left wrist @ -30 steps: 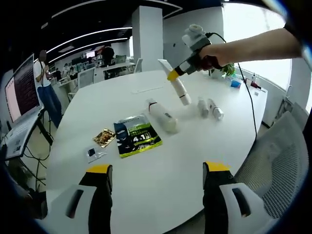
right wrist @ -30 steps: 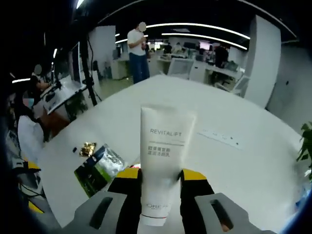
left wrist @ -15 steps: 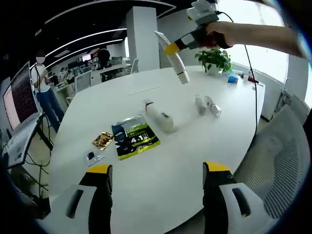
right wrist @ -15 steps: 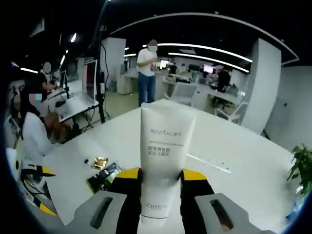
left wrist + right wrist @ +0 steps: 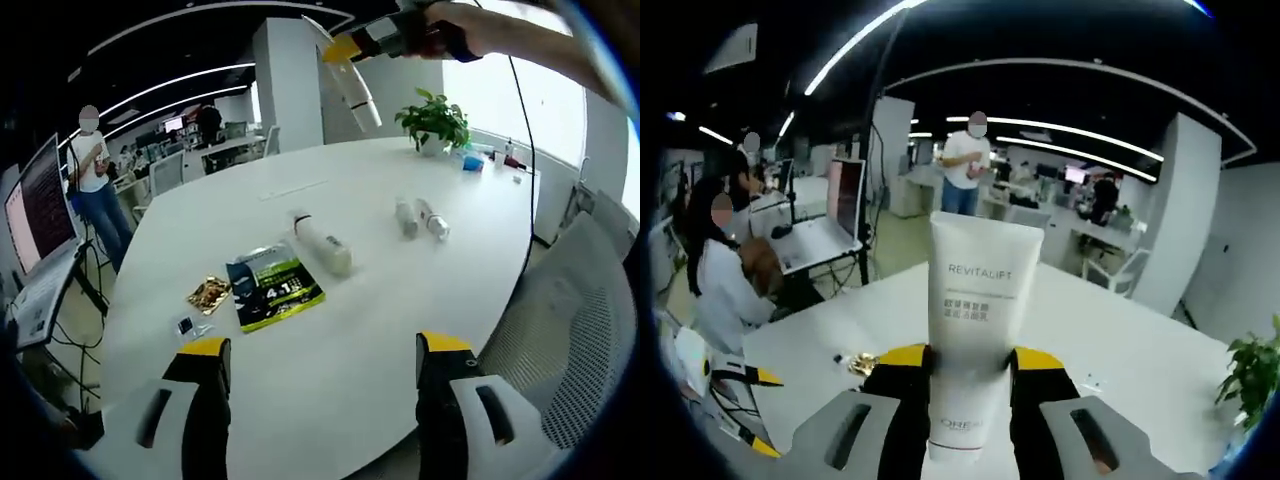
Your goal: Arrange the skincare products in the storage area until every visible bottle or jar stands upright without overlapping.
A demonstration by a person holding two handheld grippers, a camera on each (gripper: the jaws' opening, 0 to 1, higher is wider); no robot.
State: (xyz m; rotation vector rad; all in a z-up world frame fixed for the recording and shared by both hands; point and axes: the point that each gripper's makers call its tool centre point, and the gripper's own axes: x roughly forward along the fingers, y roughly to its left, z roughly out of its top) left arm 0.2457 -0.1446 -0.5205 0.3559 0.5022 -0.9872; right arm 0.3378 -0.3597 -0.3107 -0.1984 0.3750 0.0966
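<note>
Left gripper view: your left tool (image 5: 318, 365) is hovering low over the near edge of the white desk (image 5: 330, 330), its two yellow-tipped jaws spread wide with nothing between them. Beyond it, a green sachet (image 5: 273, 285) and a small gold packet (image 5: 210, 292) are lying flat, and just past them a white tube (image 5: 322, 241) is resting on its side, long axis running away from you toward the far left. Further right, two small bottles (image 5: 420, 217) are lying side by side, close together but whether touching is hard to tell. None of these three products is standing.

High above the desk's far half, your right hand (image 5: 470, 25) is reaching in from the upper right, arm stretched out, carrying the right tool (image 5: 345, 47) well clear of the surface. That tool is clamped on the Revitalift tube (image 5: 345, 70), which is slanting down to the right in this view.

In the right gripper view the right tool (image 5: 970, 365) is gripping the Revitalift tube (image 5: 978, 330) low on its body, the crimped end pointing away along the jaws. The desk (image 5: 1140, 370) is lying far below, so a long descent and a turn to vertical are likely needed before this tube can stand; your right hand alone is placed for that.
</note>
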